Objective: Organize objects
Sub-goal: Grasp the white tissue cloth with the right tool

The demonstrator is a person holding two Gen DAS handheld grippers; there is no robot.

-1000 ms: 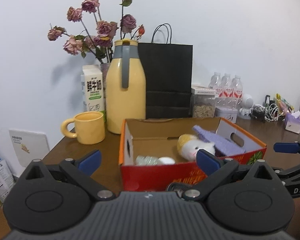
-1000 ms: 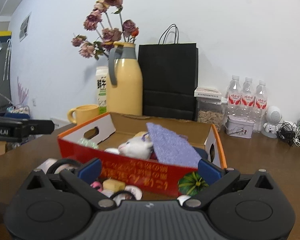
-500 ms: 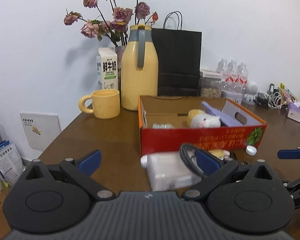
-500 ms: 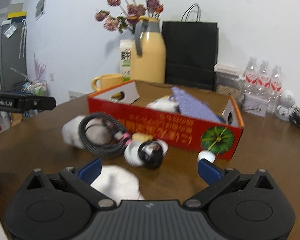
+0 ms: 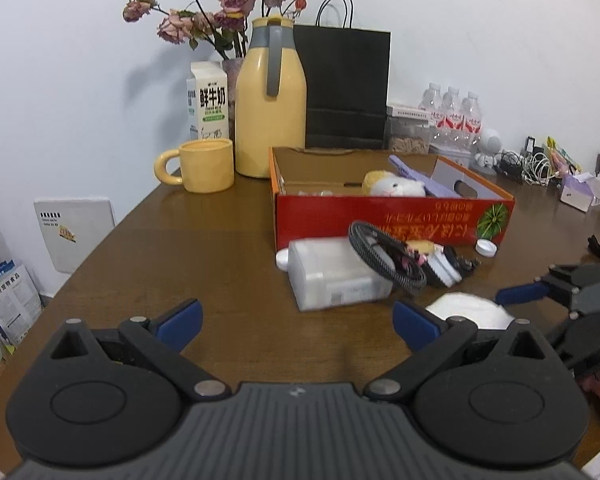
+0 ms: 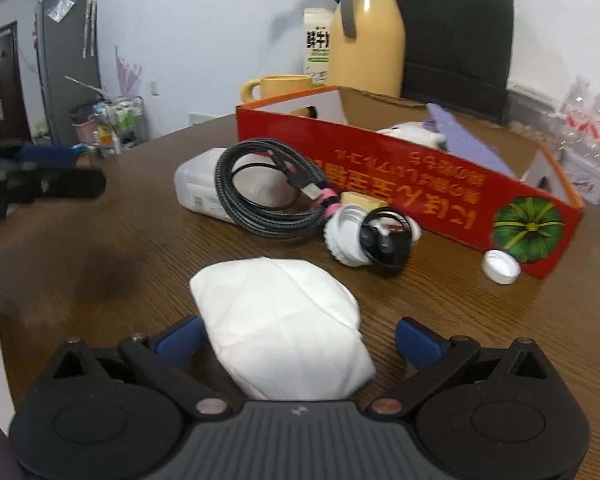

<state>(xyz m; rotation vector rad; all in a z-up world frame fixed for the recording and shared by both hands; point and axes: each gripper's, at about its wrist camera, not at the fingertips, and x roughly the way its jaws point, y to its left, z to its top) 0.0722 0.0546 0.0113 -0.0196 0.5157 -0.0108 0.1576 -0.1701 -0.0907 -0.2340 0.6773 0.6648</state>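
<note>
A red cardboard box (image 5: 392, 216) (image 6: 404, 168) holds a plush toy (image 5: 394, 186) and a purple cloth (image 6: 466, 146). In front of it lie a white plastic container (image 5: 332, 276) (image 6: 200, 184), a coiled black cable (image 5: 384, 260) (image 6: 268, 188), a white ribbed lid (image 6: 346, 236), a small black coil (image 6: 386, 240) and a white bottle cap (image 5: 486, 247) (image 6: 500, 266). A white folded cloth (image 6: 284, 320) (image 5: 470, 308) lies between the open jaws of my right gripper (image 6: 298, 338). My left gripper (image 5: 296, 318) is open and empty above the bare table.
A yellow jug (image 5: 270, 100), yellow mug (image 5: 204, 164), milk carton (image 5: 208, 102), dried roses (image 5: 220, 4) and a black paper bag (image 5: 346, 88) stand behind the box. Water bottles (image 5: 454, 114) and cables (image 5: 528, 164) sit at the far right. The table edge (image 5: 80, 264) runs along the left.
Both grippers have pulled back and tilted down from the box. The loose items in front of it came into view. The white cloth now lies between the right gripper's fingers.
</note>
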